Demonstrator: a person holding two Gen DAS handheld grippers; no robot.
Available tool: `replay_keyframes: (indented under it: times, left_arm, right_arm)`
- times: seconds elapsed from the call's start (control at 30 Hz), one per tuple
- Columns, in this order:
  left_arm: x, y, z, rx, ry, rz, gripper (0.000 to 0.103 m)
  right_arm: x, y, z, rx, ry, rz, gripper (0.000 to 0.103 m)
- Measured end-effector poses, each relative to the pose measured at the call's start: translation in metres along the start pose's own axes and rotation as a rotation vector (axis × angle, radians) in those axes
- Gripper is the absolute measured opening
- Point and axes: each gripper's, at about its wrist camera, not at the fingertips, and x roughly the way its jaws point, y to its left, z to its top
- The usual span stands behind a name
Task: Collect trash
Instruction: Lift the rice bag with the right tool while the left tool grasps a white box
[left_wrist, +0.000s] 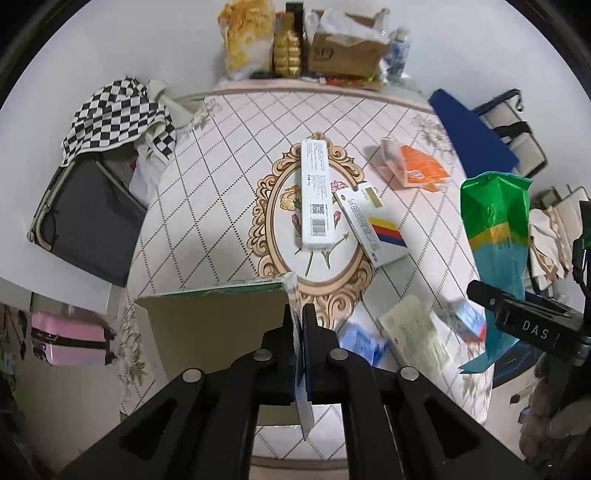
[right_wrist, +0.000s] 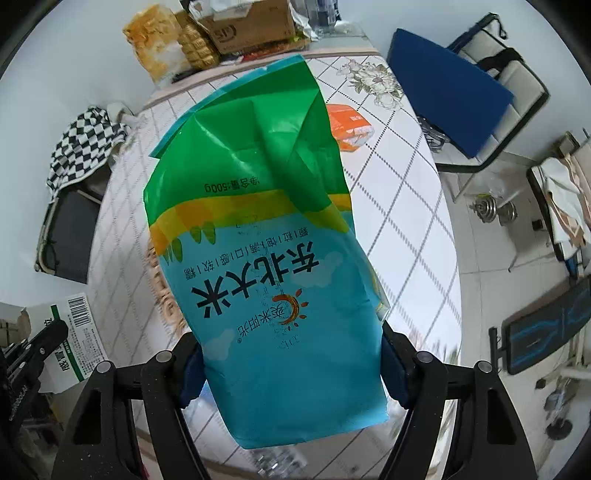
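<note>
- Round table (left_wrist: 229, 155) in the middle, covered by a white cloth with a diamond grid and an ornate oval flower medallion.
- Plain white wall (left_wrist: 110, 55) behind the far edge.
- Folding chair (left_wrist: 88, 218) at far left with a dark seat, draped in a black-and-white checkered cloth (left_wrist: 114, 114).
- Blue-cushioned chair (right_wrist: 450, 107) at far right.
- Pale tiled floor (right_wrist: 498, 280) on the right, with dumbbells (right_wrist: 493, 212) and a dark bench with blue lines (right_wrist: 546, 328).
- Pink suitcase (left_wrist: 70, 338) low at near left.
- Even, soft lighting throughout.
</note>
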Motion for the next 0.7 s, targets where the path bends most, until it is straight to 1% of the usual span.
replay_keyframes:
  times: [0.1,0.23,0.3,0.37,0.4,0.43,0.47,0.53,0.57,0.63,0.7]
  left_arm:
    - [-0.018,0.008,-0.023,0.032,-0.030,-0.031,0.001]
    - [-0.044,0.025,-0.069,0.091,-0.057,-0.083,0.001]
    - [-0.052,0.033,-0.094,0.121,-0.056,-0.110,0.001]
    - [-0.056,0.040,-0.121,0.150,-0.036,-0.137,0.001]
    - [-0.055,0.044,-0.136,0.159,-0.020,-0.146,0.001]
    - [-0.054,0.048,-0.151,0.162,0.003,-0.157,0.001]
    - [-0.051,0.052,-0.164,0.162,0.029,-0.169,0.001]
    - [-0.043,0.060,-0.194,0.161,0.089,-0.196,0.001]
    - [-0.037,0.063,-0.208,0.162,0.120,-0.204,0.001]
    - [-0.024,0.069,-0.237,0.156,0.173,-0.217,0.001]
    - [-0.001,0.076,-0.269,0.145,0.240,-0.227,0.001]
  right_arm:
    - [-0.030,0.013,-0.043,0.030,-0.040,-0.003,0.078]
    - [-0.066,0.035,-0.113,0.075,-0.088,-0.022,0.078]
    - [-0.078,0.047,-0.149,0.096,-0.102,-0.033,0.078]
    - [-0.088,0.061,-0.199,0.130,-0.104,-0.038,0.078]
    - [-0.090,0.064,-0.219,0.147,-0.097,-0.035,0.078]
    - [-0.090,0.067,-0.241,0.165,-0.086,-0.026,0.078]
    - [-0.088,0.073,-0.270,0.187,-0.058,-0.010,0.078]
    - [-0.078,0.075,-0.315,0.208,-0.010,0.011,0.077]
    - [-0.074,0.077,-0.331,0.215,0.011,0.015,0.077]
    - [-0.056,0.078,-0.383,0.232,0.086,0.032,0.077]
    - [-0.035,0.082,-0.425,0.242,0.159,0.048,0.077]
